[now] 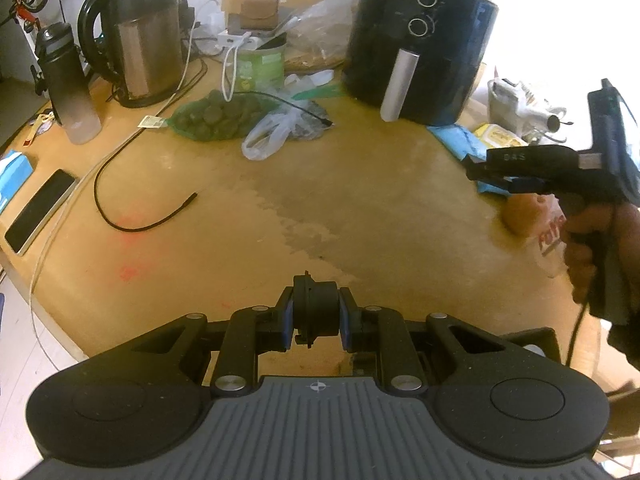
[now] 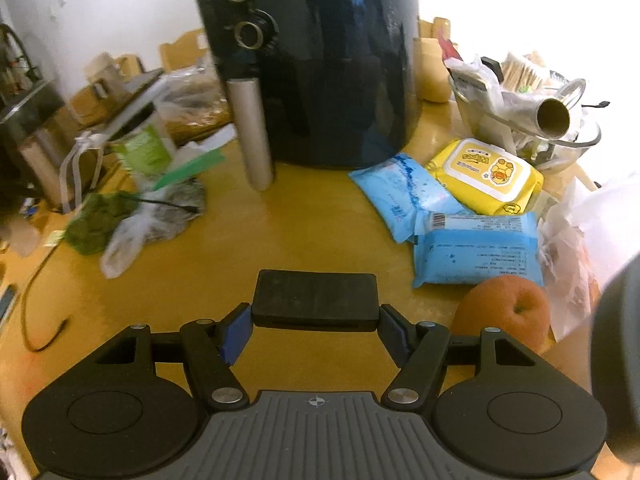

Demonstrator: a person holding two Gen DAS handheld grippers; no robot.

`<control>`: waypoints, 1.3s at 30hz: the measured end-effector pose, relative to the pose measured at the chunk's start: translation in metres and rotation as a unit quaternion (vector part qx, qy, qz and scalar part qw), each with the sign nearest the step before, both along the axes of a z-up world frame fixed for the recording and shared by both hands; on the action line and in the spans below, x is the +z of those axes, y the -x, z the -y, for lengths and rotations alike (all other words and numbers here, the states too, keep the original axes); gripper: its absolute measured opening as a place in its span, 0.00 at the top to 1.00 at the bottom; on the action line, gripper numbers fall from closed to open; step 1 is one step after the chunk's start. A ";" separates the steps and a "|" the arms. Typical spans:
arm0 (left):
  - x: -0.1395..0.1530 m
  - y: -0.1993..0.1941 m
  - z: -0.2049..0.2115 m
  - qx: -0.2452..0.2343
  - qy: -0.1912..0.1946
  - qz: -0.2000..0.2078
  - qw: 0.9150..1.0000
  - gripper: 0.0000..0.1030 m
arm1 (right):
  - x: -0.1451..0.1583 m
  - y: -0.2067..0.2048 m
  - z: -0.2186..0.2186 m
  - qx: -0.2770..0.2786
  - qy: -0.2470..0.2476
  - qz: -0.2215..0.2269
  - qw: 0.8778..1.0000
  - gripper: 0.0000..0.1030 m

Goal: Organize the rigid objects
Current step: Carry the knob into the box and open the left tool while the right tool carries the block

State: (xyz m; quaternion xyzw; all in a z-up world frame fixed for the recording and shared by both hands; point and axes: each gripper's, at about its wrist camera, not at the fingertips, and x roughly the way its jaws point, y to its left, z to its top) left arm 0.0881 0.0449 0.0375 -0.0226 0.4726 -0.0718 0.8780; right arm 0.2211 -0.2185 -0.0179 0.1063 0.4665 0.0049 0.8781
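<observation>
left gripper (image 1: pixel 316 312) – fingers clenched on small black cylindrical part (image 1: pixel 314 310), above counter (image 1: pixel 360 208) | right gripper (image 2: pixel 316 322) – fingers grasping flat black box (image 2: pixel 316 298) by its ends | advice: keep box level, set both down clear of orange (image 2: pixel 506 306)

table (image 1: pixel 360 208) bears air fryer (image 1: pixel 420 40), kettle (image 1: pixel 140 40)

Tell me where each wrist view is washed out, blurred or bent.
Left wrist view: the upper right corner blows out to white behind the air fryer, and the table edge bows from fisheye. Right wrist view: white glare at upper right, smeared blur on the left-side clutter, while the yellow wipes pack stays fairly sharp.
</observation>
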 end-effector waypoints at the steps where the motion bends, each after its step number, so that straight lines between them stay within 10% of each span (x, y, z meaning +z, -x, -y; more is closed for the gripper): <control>1: 0.000 0.001 0.002 -0.002 0.000 0.001 1.000 0.79 | 0.003 0.006 -0.001 0.005 -0.006 0.000 1.000 0.32; 39: 0.014 0.039 0.043 -0.040 0.005 0.015 0.999 0.79 | 0.051 0.160 0.014 0.094 -0.070 0.028 0.993 0.32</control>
